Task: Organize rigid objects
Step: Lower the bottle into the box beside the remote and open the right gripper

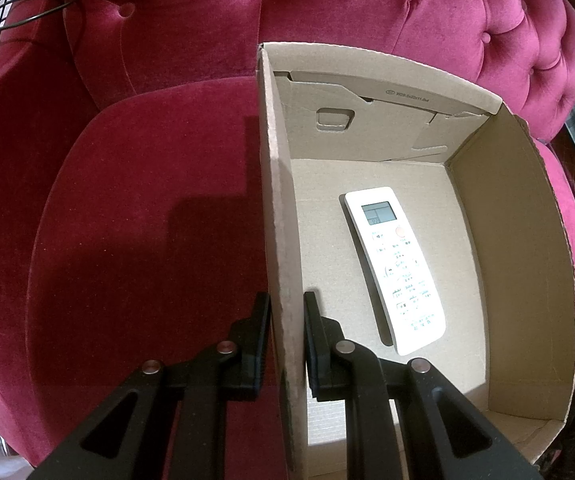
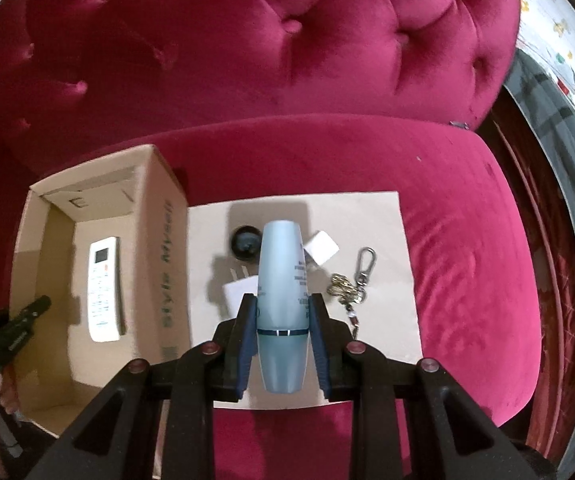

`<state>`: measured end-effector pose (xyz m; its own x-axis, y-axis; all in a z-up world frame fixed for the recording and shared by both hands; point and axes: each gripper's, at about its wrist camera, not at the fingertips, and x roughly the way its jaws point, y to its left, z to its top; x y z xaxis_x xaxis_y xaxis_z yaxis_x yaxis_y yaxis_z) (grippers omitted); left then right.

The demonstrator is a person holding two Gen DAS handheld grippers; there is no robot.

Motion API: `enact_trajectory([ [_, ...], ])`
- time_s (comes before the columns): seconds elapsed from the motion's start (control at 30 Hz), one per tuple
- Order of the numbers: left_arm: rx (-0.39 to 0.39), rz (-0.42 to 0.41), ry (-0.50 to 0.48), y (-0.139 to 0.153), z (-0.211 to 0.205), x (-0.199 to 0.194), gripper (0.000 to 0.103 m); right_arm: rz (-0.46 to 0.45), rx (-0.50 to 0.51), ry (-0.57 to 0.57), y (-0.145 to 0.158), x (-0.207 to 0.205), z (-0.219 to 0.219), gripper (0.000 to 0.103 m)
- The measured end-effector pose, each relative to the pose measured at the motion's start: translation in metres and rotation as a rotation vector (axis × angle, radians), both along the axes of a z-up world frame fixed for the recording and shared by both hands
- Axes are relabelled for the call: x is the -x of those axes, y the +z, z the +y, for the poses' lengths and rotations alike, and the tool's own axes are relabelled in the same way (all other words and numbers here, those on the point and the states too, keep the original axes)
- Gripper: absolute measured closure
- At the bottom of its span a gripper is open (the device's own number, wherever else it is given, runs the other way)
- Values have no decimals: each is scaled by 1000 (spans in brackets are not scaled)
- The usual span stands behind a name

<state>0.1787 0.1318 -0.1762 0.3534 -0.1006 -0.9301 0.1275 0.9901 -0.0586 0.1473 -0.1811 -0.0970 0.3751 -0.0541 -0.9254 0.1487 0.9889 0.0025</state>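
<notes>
Left wrist view shows the red sofa (image 1: 147, 220) first, soft and bumpy with buttons. Next comes the left gripper (image 1: 287, 320), pinched tight on the tall side wall of the cardboard box (image 1: 283, 220), one finger outside and one inside. Down in the box, a white remote (image 1: 397, 268) lies flat on the floor, buttons up, not touching any wall.

Right wrist view shows the same box (image 2: 163, 240) on the left, with the remote (image 2: 105, 288) inside it and the left gripper (image 2: 37, 306) at its far wall. Beside the box lies a flat cardboard sheet (image 2: 383, 220) on the sofa seat. On the sheet sit a black round thing (image 2: 245, 242), two white plugs (image 2: 321, 248) and a keychain (image 2: 357, 276). Above them, the right gripper (image 2: 283, 316) squeezes a light blue bottle (image 2: 283, 280) between its fingers, held up off the sheet.
</notes>
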Motion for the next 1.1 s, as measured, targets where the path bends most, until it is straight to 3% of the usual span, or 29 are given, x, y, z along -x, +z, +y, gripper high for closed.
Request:
enact_trajectory([
  [0.3,0,1,0,0,0,0,86,-28,-7,71,29,-8,37,76],
  [0.53,0,0,-1,0,0,-1,86,-38,-27,147,34,-18,72,76],
  [1.1,-1,1,0,0,0,0,86,-5,-74,266,1,-31,142,76],
])
